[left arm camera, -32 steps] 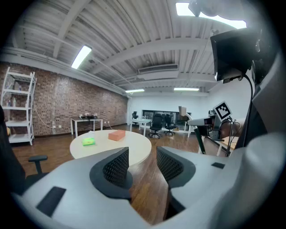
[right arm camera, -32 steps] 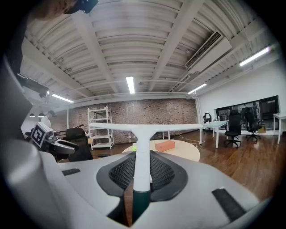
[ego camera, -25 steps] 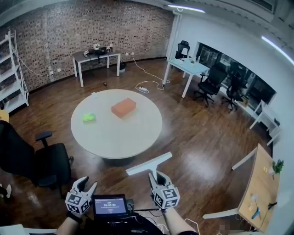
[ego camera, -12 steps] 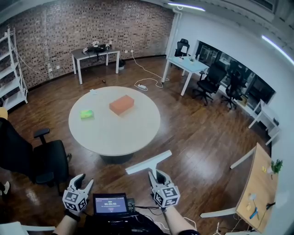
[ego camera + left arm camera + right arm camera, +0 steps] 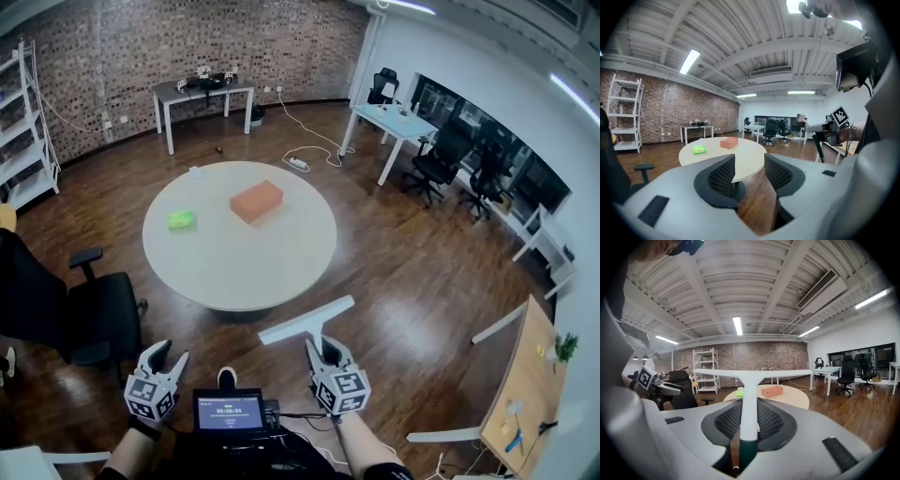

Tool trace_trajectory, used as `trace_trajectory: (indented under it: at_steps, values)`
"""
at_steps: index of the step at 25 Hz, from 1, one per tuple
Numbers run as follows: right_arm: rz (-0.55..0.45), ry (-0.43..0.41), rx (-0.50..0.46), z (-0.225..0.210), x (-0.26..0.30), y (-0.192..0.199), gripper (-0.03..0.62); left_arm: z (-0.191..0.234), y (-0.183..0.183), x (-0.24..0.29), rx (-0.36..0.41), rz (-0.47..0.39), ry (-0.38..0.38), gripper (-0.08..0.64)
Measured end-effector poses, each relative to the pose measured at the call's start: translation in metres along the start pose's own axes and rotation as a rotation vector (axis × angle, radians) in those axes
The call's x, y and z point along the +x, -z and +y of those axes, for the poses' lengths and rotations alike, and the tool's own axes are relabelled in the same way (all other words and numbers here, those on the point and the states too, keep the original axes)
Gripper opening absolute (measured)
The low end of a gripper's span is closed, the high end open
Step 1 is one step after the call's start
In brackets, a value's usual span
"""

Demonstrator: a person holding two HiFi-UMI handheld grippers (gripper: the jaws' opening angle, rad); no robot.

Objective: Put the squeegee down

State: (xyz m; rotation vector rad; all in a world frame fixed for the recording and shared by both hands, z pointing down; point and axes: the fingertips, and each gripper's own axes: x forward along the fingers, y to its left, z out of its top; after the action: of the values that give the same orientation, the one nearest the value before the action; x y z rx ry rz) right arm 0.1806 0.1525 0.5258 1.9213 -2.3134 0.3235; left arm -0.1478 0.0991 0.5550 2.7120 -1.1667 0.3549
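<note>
A white T-shaped squeegee (image 5: 306, 323) with a dark green handle sticks forward out of my right gripper (image 5: 324, 353), which is shut on that handle. In the right gripper view the squeegee (image 5: 749, 394) rises between the dark pads, its blade level across the picture. My left gripper (image 5: 162, 357) hangs at the lower left, open with nothing between its fingers; in the left gripper view the left gripper (image 5: 749, 172) shows bare floor in the gap. Both are held over wooden floor, short of the round white table (image 5: 239, 270).
On the table lie an orange brick-like block (image 5: 256, 201) and a small green sponge (image 5: 181, 219). A black office chair (image 5: 89, 323) stands at the left. A small screen (image 5: 228, 410) sits at chest level. White desks and more chairs line the far walls.
Both grippers with the squeegee have come a little closer to the round table; the view has shifted so the table sits nearer. The grip has not changed.
</note>
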Motion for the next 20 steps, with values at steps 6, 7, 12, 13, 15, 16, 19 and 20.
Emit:
trace_trajectory:
  at_steps: [6, 7, 12, 13, 15, 16, 19, 20]
  values:
    - [0.007, -0.003, -0.022, -0.009, 0.046, -0.012, 0.097, 0.029, -0.007, 0.035, -0.006, 0.005, 0.006, 0.204]
    - [0.005, -0.005, -0.023, -0.011, 0.056, -0.014, 0.098, 0.034, -0.009, 0.042, -0.006, 0.005, 0.009, 0.204]
    - [0.008, -0.009, -0.023, -0.026, 0.107, -0.033, 0.098, 0.066, -0.019, 0.083, -0.011, 0.002, 0.002, 0.204]
    - [0.009, -0.008, -0.027, -0.028, 0.118, -0.038, 0.097, 0.073, -0.022, 0.091, -0.011, 0.001, -0.001, 0.204]
    - [0.01, -0.009, -0.033, -0.033, 0.142, -0.046, 0.098, 0.088, -0.028, 0.106, -0.01, 0.002, -0.005, 0.204]
    - [0.012, -0.012, -0.035, -0.035, 0.156, -0.049, 0.098, 0.097, -0.03, 0.114, -0.009, 0.002, -0.006, 0.204]
    - [0.024, -0.025, -0.042, -0.041, 0.196, -0.053, 0.098, 0.119, -0.036, 0.136, -0.009, 0.002, -0.008, 0.204]
    - [0.03, -0.029, -0.043, -0.043, 0.208, -0.055, 0.098, 0.125, -0.038, 0.142, -0.01, 0.005, -0.007, 0.204]
